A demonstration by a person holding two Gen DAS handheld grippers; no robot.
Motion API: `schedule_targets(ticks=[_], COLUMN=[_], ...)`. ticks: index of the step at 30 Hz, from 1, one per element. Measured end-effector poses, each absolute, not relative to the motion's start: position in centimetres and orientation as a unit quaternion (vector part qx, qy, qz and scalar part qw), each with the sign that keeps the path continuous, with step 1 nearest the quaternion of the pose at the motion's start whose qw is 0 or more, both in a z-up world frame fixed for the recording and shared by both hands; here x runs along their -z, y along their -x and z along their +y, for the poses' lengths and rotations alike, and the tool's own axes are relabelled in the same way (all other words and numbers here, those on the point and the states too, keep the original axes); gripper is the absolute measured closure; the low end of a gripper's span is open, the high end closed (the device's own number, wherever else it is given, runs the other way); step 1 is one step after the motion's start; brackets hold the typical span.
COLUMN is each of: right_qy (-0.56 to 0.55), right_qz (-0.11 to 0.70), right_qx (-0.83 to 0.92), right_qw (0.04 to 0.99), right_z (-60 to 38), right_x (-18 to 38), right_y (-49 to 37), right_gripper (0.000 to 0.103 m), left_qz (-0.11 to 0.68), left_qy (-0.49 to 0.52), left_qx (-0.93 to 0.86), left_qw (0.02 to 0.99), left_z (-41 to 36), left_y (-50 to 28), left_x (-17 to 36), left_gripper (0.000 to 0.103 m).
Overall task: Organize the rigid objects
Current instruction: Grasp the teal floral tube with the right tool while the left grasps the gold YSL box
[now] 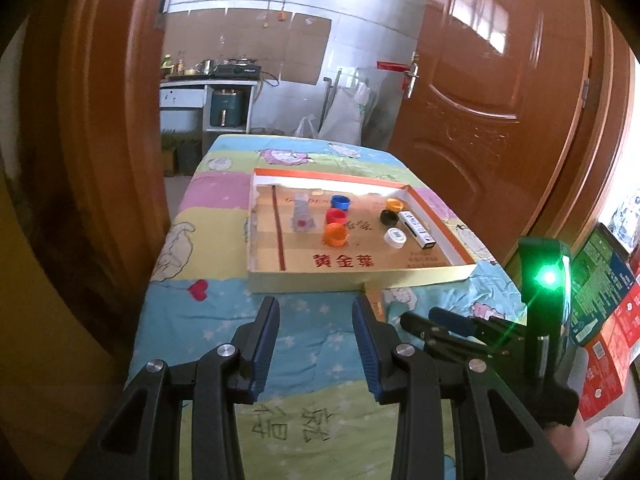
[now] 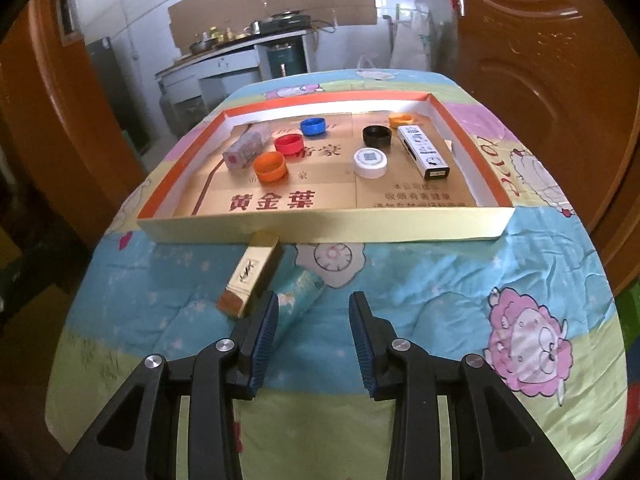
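Observation:
A shallow cardboard tray point(image 2: 320, 224) point(image 1: 352, 280) lies on the quilt-covered table. Inside it are blue point(image 2: 313, 126), red point(image 2: 289, 145), orange point(image 2: 271, 166), black point(image 2: 377, 136), yellow point(image 2: 401, 120) and white point(image 2: 370, 162) caps, a clear block point(image 2: 246, 147) and a white box point(image 2: 424, 152). A gold box point(image 2: 250, 278) and a teal tube point(image 2: 302, 296) lie on the quilt in front of the tray. My right gripper point(image 2: 314, 340) is open, just right of them. My left gripper point(image 1: 316, 344) is open and empty over the quilt, with the right gripper point(image 1: 448, 326) beside it.
Brown doors point(image 1: 480, 100) flank the table on both sides. A kitchen counter point(image 1: 208, 80) with a stove stands behind. Printed cartons point(image 1: 600, 304) sit at the far right of the left wrist view. The patterned quilt point(image 2: 440, 300) covers the whole table.

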State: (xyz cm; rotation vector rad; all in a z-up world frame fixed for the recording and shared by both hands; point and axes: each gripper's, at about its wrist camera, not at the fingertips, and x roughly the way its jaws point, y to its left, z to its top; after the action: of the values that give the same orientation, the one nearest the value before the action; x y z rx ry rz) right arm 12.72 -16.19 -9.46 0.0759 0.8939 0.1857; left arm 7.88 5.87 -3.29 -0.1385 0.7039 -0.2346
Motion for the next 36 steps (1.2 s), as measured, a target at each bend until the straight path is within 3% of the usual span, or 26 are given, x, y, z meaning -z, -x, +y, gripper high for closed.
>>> schedule_targets(ticks=[13, 18, 36], right_qy=[0.02, 0.044, -0.03], right_qz=[0.445, 0.446, 0.452], right_qx=[-0.066, -0.071, -0.081], right_qw=[0.893, 0.891, 0.888], right_z=[-12.1, -12.1, -19.7], right_x=[10.6, 10.5, 9.5], right_y=[-13.2, -12.8, -10.6], right_gripper=[0.064, 0.076, 0.08], left_qz=[0.349, 0.355, 0.41], left_qy=[0.081, 0.081, 0.0], left_qx=[0.126, 0.131, 0.246], left_qw=[0.925, 0.922, 0.878], left_z=[7.0, 6.9, -0.7], left_y=[-8.0, -8.2, -14.4], left_x=[4.2, 4.6, 9.2], left_gripper=[0.065, 0.065, 0.065])
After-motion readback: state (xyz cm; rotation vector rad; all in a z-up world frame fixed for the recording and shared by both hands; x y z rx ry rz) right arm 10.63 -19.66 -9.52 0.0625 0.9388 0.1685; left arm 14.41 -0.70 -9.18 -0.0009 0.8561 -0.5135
